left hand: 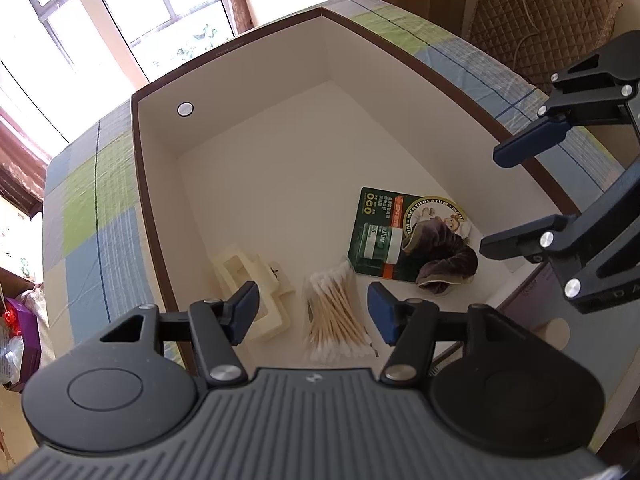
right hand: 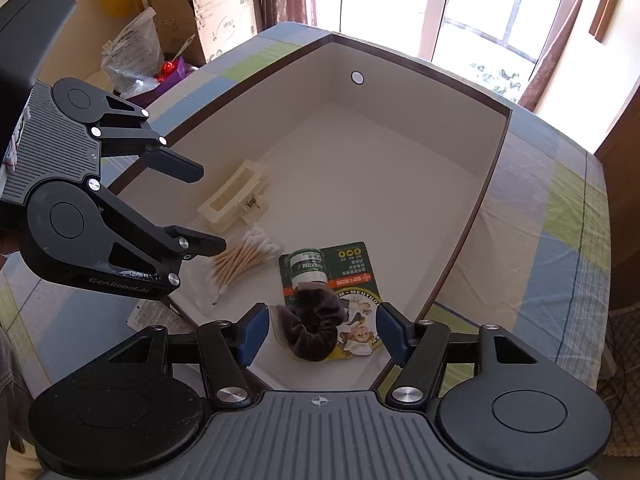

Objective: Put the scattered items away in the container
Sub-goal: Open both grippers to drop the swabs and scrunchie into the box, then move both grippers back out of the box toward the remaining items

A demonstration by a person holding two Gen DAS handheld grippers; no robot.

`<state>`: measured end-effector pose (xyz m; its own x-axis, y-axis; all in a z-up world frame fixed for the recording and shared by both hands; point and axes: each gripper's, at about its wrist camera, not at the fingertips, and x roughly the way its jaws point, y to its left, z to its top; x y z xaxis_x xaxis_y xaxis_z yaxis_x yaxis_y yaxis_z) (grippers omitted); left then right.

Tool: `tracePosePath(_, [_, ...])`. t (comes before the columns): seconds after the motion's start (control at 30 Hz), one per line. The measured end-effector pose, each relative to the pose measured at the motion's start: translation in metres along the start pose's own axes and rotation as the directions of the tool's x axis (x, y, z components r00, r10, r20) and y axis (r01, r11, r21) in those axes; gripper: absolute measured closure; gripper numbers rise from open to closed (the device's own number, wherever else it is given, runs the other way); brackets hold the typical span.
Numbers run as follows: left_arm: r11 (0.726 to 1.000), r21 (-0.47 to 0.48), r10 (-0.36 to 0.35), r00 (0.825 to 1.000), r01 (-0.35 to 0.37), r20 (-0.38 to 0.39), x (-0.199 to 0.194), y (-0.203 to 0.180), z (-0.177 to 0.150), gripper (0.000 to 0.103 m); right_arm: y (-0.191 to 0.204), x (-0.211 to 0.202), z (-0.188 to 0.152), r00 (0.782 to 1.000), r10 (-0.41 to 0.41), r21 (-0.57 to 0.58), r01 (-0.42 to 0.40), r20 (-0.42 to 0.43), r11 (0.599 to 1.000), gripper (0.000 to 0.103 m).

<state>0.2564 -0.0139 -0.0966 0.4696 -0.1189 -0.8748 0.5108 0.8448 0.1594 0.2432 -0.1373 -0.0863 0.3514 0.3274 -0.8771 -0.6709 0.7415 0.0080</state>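
Observation:
A large white box (left hand: pixel 160 208) (right hand: pixel 488 184) with a brown rim stands on a checked cloth. On its floor lie a cream hair claw (left hand: pixel 256 280) (right hand: pixel 236 196), a bundle of cotton swabs (left hand: pixel 334 314) (right hand: pixel 244 258), a green ointment card (left hand: pixel 380 232) (right hand: pixel 332 272) and a dark velvet scrunchie (left hand: pixel 444 264) (right hand: pixel 316 332) resting on the card. My left gripper (left hand: pixel 314 312) (right hand: pixel 208 208) hovers open above the swabs. Over the scrunchie my right gripper (right hand: pixel 320 334) (left hand: pixel 494 200) is open too, holding nothing.
The checked blue, green and cream cloth (left hand: pixel 92 208) (right hand: pixel 560 240) surrounds the box. Cardboard boxes (right hand: pixel 224 12) and plastic bags (right hand: pixel 132 60) stand beyond the far left edge. A quilted brown cushion (left hand: pixel 540 16) sits at the back right. Bright windows (right hand: pixel 480 4) lie behind.

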Motion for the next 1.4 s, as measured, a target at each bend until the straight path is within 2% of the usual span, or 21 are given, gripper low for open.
tracePosePath(0.87, [0.999,-0.039,0.039,0.998,-0.037,0.053,-0.046,0.0,-0.006,0.045,0.006,-0.032,-0.004,0.998,-0.018,0.063,0.014,0.058,0.998,0.037])
tracePosePath(1.0, [0.997,-0.061,0.049,0.997,-0.046,0.062,-0.059,0.001,-0.01,0.04,0.008,-0.04,-0.008,0.998,-0.012,0.078,0.007,0.068,0.997,0.037])
tracePosePath(1.4, [0.992,-0.118,0.065,0.993,-0.053,0.096,-0.098,-0.005,-0.026,0.035,0.009,-0.071,-0.028,0.992,-0.007,0.15,-0.012,0.125,0.989,0.037])
